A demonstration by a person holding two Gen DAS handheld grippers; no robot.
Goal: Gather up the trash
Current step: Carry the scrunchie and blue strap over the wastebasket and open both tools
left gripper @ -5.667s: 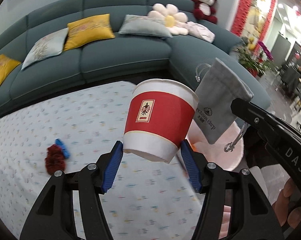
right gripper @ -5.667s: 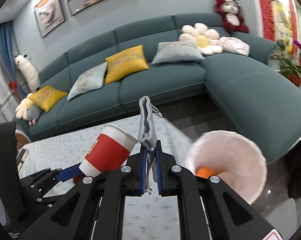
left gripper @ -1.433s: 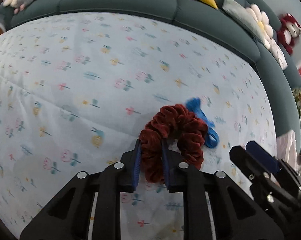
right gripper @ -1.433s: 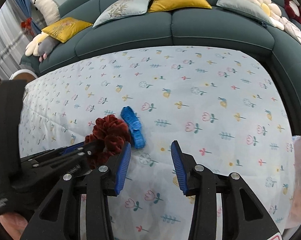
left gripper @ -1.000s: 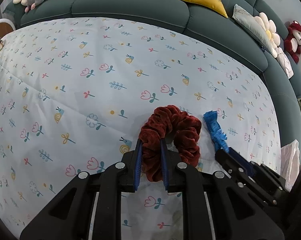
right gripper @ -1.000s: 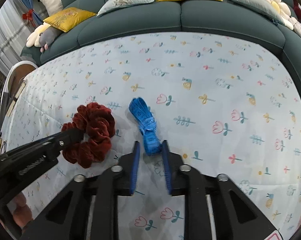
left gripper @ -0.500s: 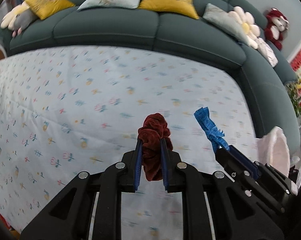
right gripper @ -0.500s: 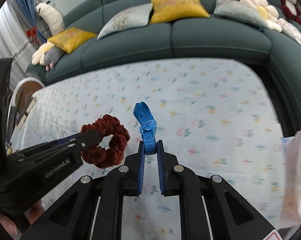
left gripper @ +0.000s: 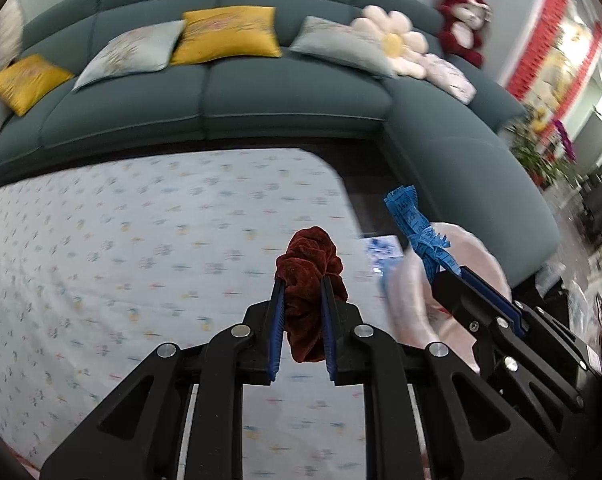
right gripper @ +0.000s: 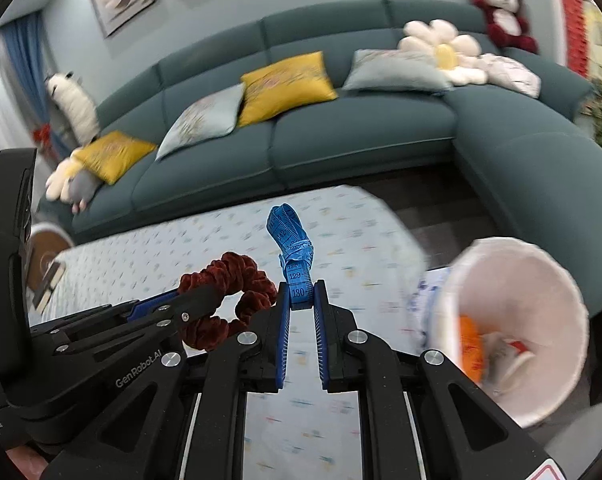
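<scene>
My left gripper (left gripper: pixel 302 285) is shut on a dark red velvet scrunchie (left gripper: pixel 310 264) and holds it in the air above the flowered tablecloth (left gripper: pixel 149 256). The scrunchie also shows in the right wrist view (right gripper: pixel 225 280). My right gripper (right gripper: pixel 300 292) is shut on a knotted blue measuring tape (right gripper: pixel 291 240), which stands up from the jaws; it also shows in the left wrist view (left gripper: pixel 417 228). A pale pink trash bin (right gripper: pixel 541 280) stands off the table's right end, with an orange item and paper scraps inside. It shows blurred behind the right gripper in the left wrist view (left gripper: pixel 413 304).
A teal corner sofa (right gripper: pixel 361 128) with yellow and grey cushions, a flower pillow and a red plush bear runs behind and right of the table. A dark floor strip (left gripper: pixel 365 176) lies between. A round wooden stool (right gripper: pixel 45 248) stands at the far left.
Both grippers have lifted their items off the tablecloth and swung right toward the bin. The bin now shows more fully in both views.
</scene>
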